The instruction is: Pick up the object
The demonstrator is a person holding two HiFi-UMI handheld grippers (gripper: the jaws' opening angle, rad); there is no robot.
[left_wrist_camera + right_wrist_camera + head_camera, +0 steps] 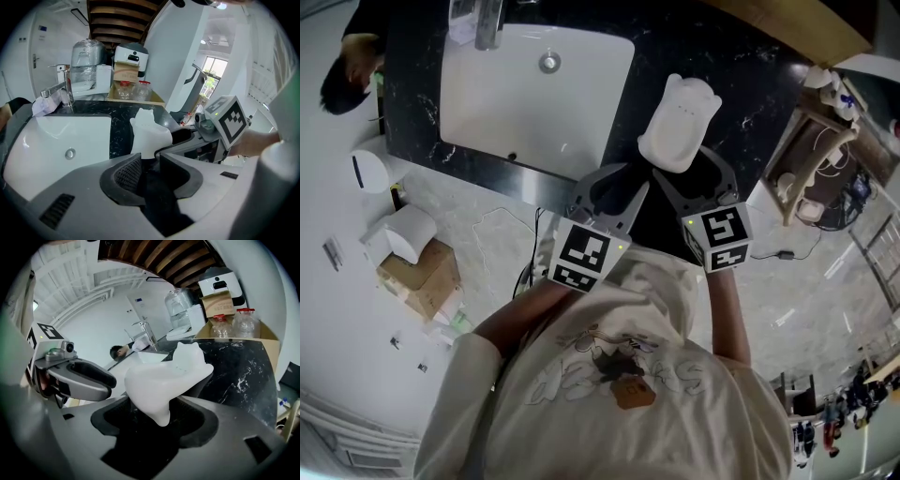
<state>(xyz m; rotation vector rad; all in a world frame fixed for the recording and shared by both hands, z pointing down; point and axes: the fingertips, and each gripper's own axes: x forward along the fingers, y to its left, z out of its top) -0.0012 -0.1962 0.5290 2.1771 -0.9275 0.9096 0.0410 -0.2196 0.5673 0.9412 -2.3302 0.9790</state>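
The right gripper [698, 171] pinches the narrow lower end of a white dish [678, 122] (its far rim has two small ear-like bumps), and the dish sits tilted between the jaws in the right gripper view. It hangs over the black marbled counter [741, 84], just right of the white sink [534, 94] and near the counter's front edge. The left gripper [619, 183] hovers just beside it, over the counter's front edge below the sink. Its jaws are a little apart with nothing between them, and the dish shows just beyond their tips.
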